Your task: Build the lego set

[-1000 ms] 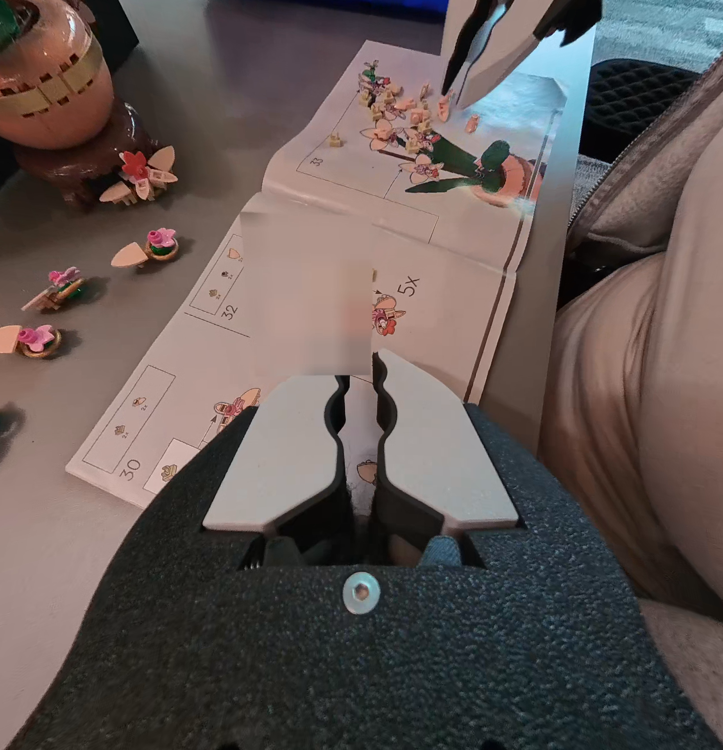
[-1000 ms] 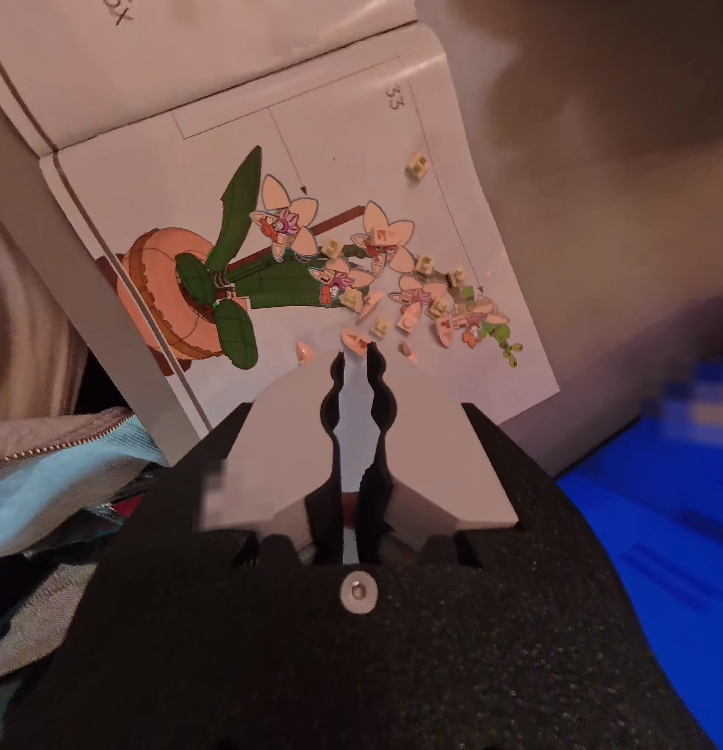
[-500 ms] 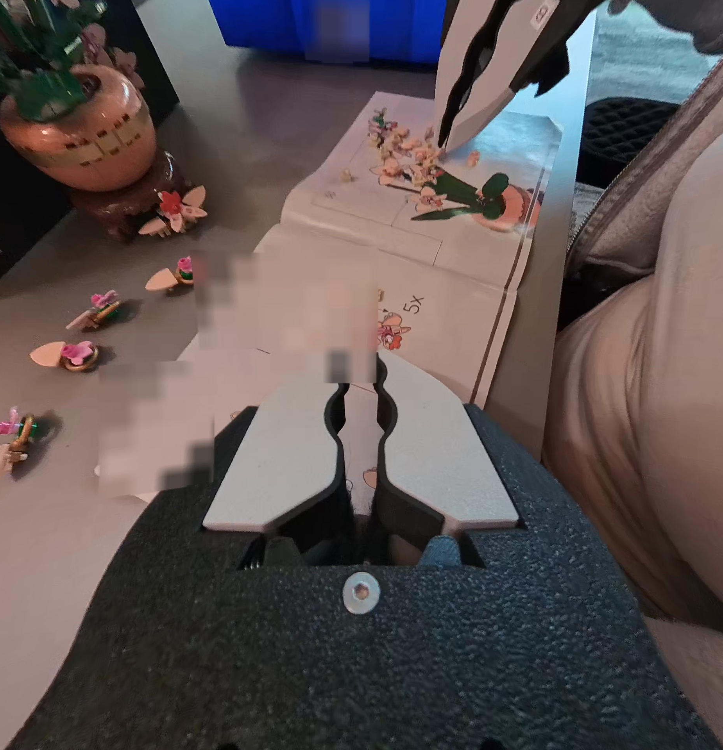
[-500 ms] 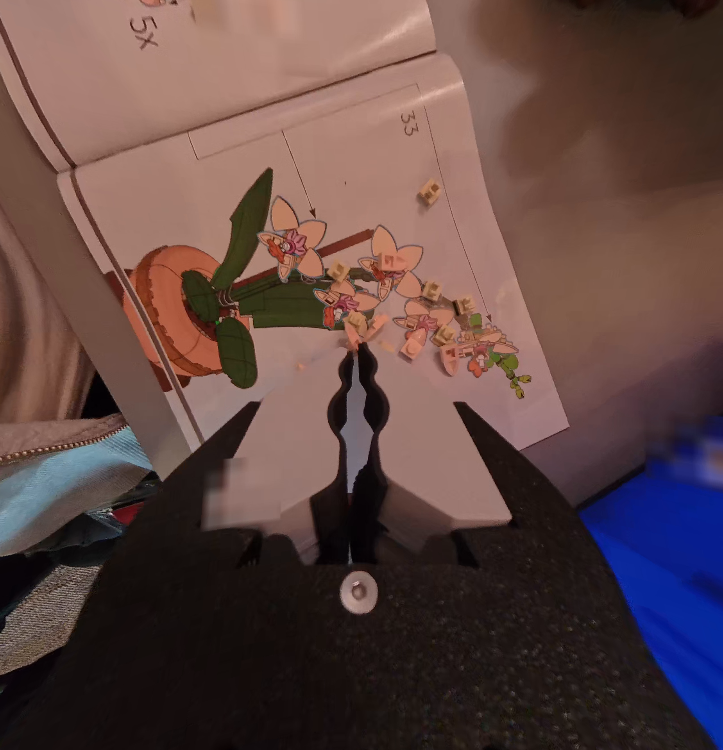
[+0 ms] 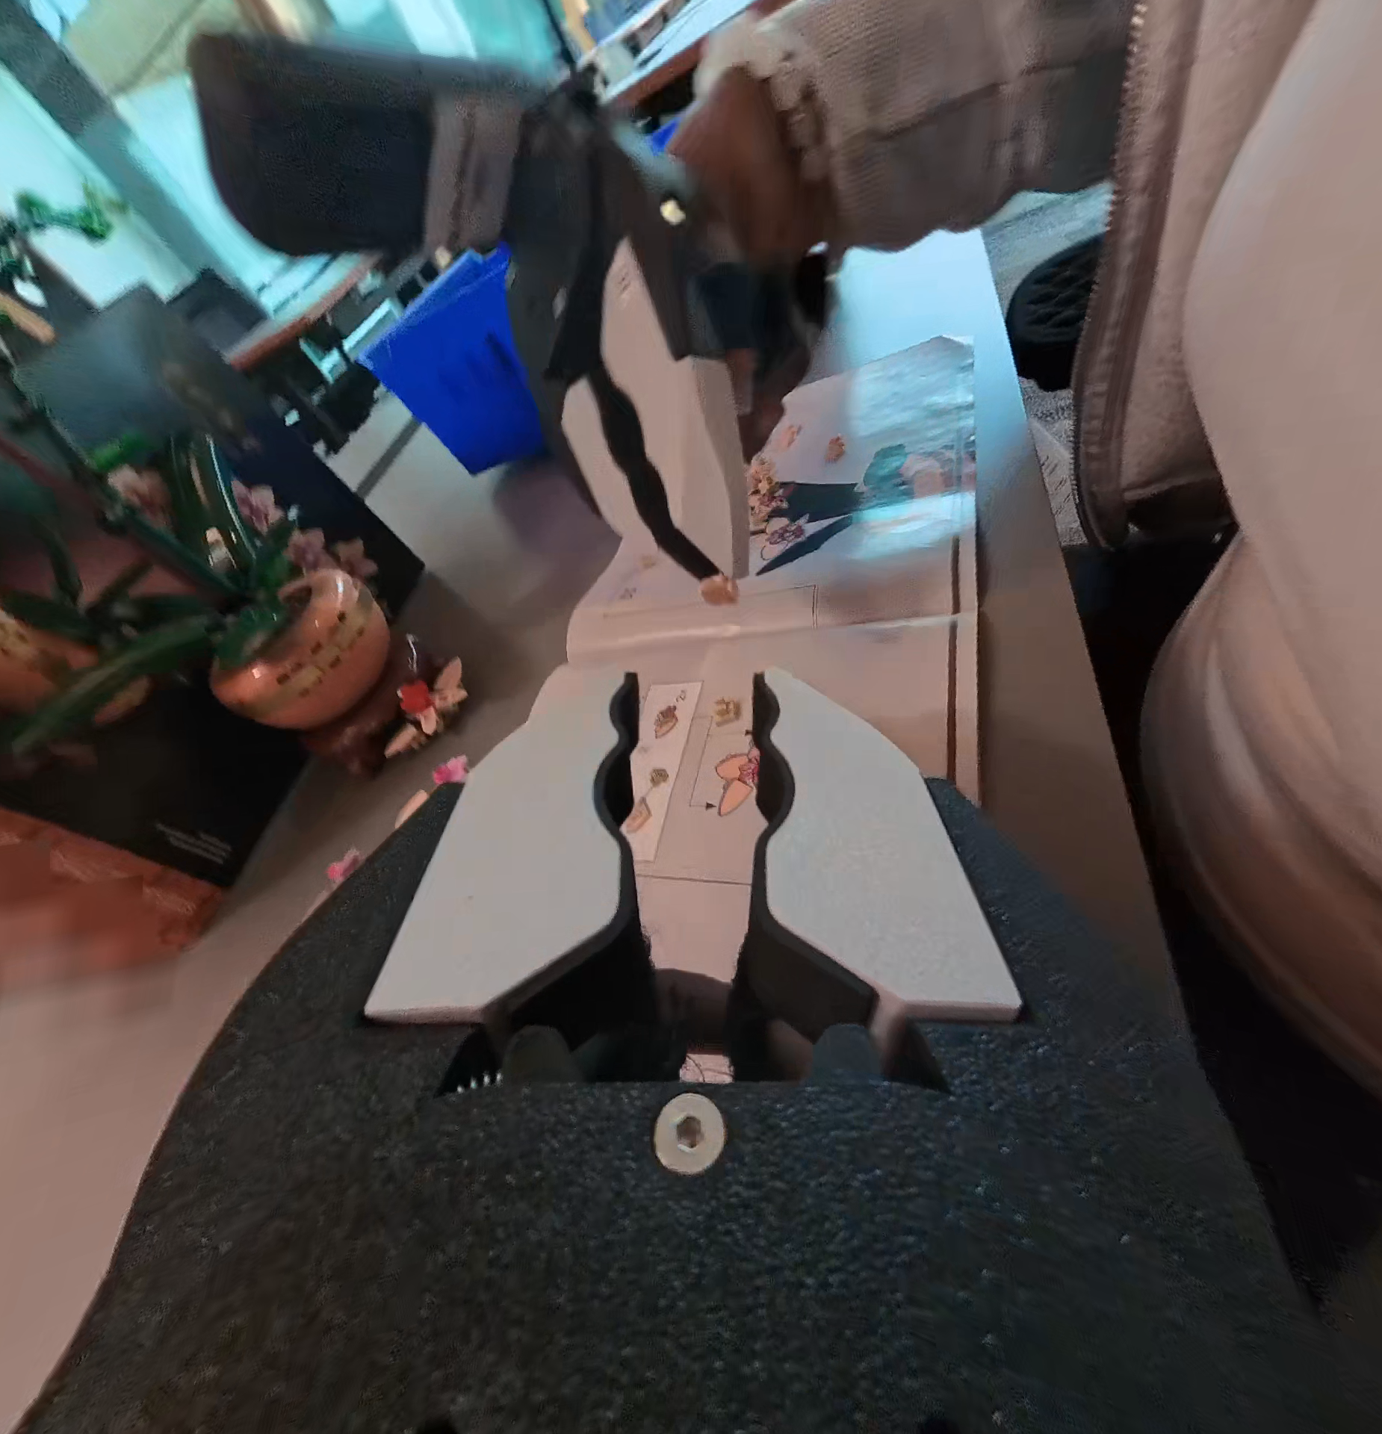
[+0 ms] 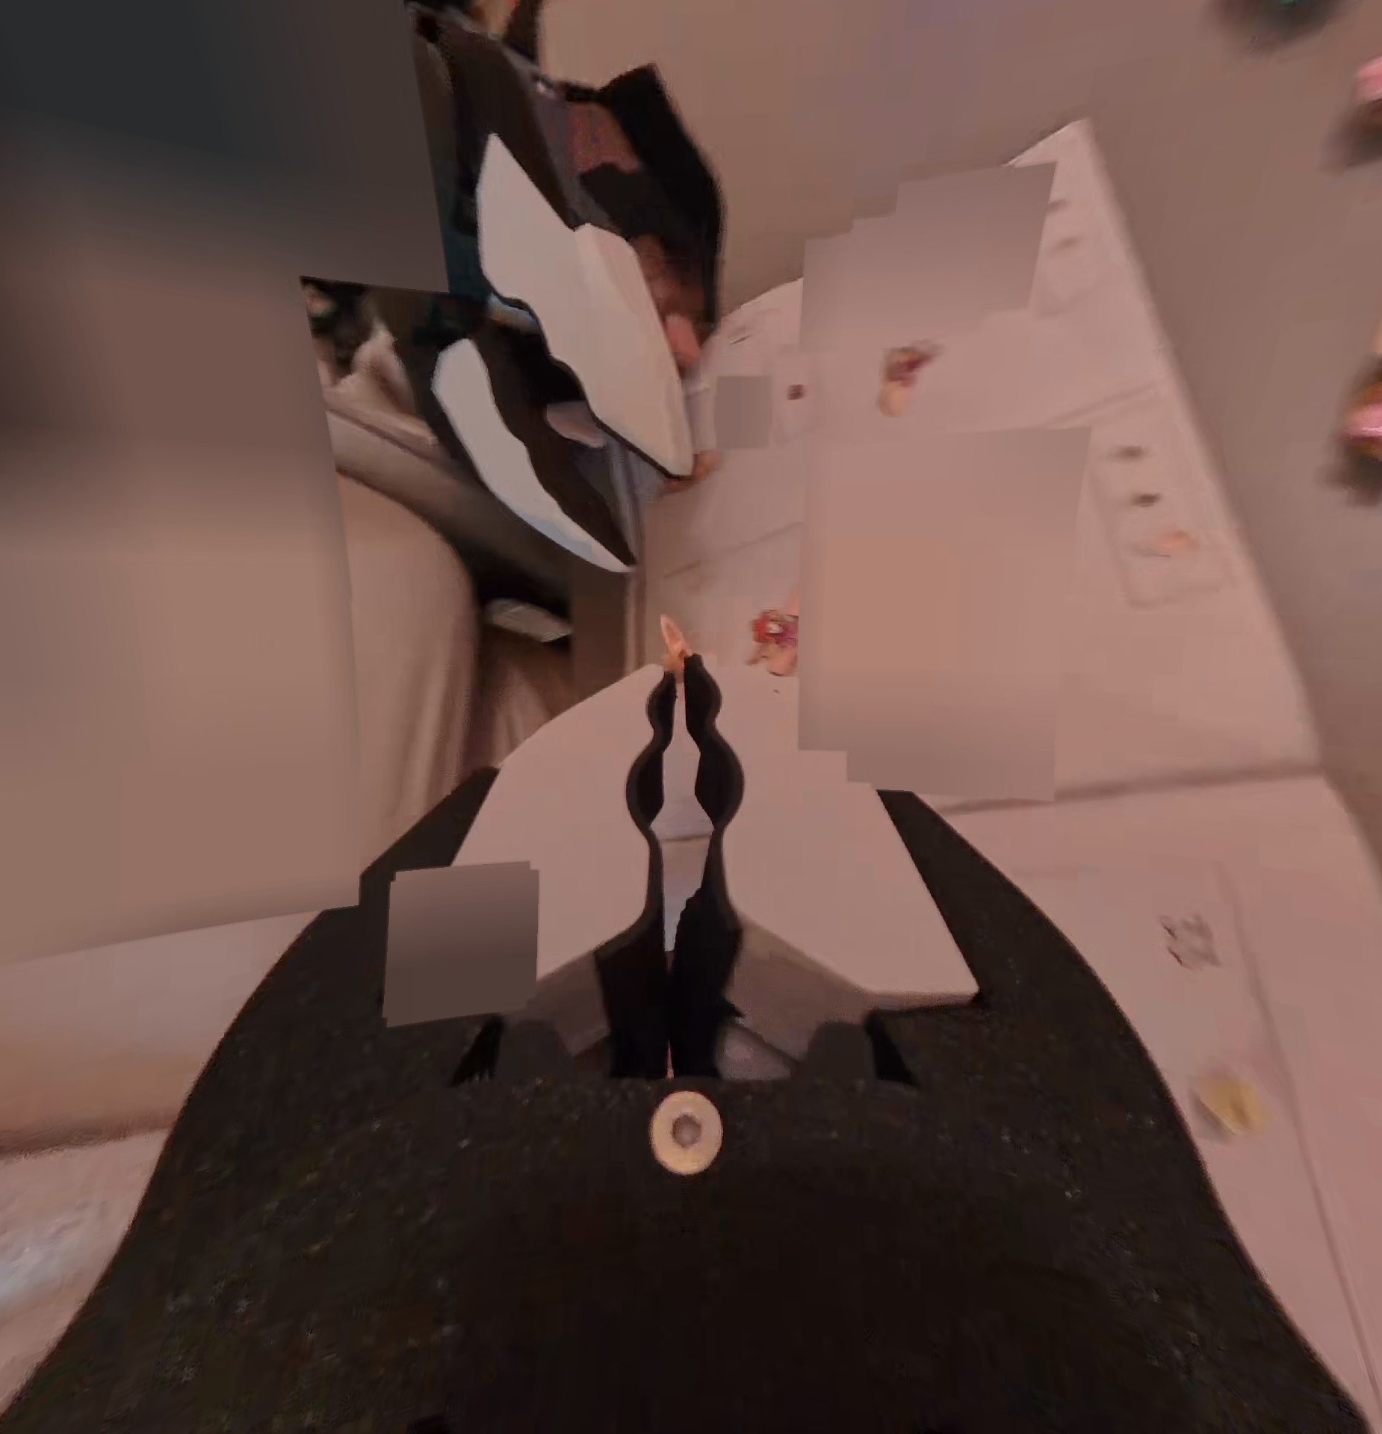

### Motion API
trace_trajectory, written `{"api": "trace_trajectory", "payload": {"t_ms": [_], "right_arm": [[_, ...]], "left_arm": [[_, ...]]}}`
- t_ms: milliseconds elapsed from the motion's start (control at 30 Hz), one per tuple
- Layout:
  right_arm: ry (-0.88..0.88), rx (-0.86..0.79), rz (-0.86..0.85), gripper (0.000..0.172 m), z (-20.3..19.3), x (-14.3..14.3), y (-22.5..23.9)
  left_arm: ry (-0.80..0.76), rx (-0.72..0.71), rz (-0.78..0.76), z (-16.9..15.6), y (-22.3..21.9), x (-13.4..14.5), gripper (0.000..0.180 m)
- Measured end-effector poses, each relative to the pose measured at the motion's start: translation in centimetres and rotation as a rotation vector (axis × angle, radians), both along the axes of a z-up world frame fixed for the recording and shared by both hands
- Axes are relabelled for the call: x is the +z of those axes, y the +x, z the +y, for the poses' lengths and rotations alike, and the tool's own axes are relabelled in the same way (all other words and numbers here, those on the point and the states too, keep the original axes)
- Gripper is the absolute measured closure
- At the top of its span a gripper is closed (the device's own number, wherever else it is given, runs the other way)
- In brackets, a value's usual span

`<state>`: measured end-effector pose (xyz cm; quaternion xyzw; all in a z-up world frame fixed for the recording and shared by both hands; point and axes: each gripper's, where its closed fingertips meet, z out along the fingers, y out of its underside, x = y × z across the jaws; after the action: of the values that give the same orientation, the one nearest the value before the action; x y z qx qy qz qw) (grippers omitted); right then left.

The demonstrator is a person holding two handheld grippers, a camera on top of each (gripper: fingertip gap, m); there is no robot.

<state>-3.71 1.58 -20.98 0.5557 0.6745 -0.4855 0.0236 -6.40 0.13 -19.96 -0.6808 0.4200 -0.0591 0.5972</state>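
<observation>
My right gripper [image 6: 682, 663] is shut on a small peach petal piece [image 6: 672, 640] that sticks out past its tips. The left wrist view shows this too: the right gripper [image 5: 711, 576] pinches the petal piece [image 5: 719, 590] just above the open instruction booklet [image 5: 866, 644]. My left gripper [image 5: 696, 683] is open with nothing between its fingers, held low over the booklet's near page. It also shows in the right wrist view [image 6: 595, 434], jaws apart, ahead of the petal.
A brick-built flower pot with green leaves [image 5: 307, 644] stands at the left on the grey table [image 5: 470, 497], with small pink flower pieces [image 5: 449, 770] near it. A dark box [image 5: 129, 776] lies at the left, a blue bin [image 5: 455, 365] behind. The person's body [image 5: 1293, 621] fills the right. Tip to tip, the grippers are about 4 cm apart.
My right gripper closed on a petal piece in the pile on the booklet, lifted it and swung toward my left gripper. My left gripper's jaws opened wider and it tilted up.
</observation>
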Motion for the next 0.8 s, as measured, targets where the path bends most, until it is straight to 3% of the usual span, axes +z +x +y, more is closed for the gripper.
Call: {"api": "trace_trajectory", "payload": {"t_ms": [133,367,800], "right_arm": [[-0.179,0.189,-0.147,0.17,-2.0,0.2,0.3],[-0.358,0.295,-0.258,0.17,-3.2,0.7,0.4],[-0.384,0.384,-0.359,0.171,-4.4,0.5,1.4]], "left_arm": [[0.059,-0.124,0.082,-0.5,1.0,0.0,0.15],[0.071,-0.252,0.108,-1.1,2.7,-0.3,0.155],[0.098,-0.335,0.124,-2.0,4.2,-0.3,0.171]]}}
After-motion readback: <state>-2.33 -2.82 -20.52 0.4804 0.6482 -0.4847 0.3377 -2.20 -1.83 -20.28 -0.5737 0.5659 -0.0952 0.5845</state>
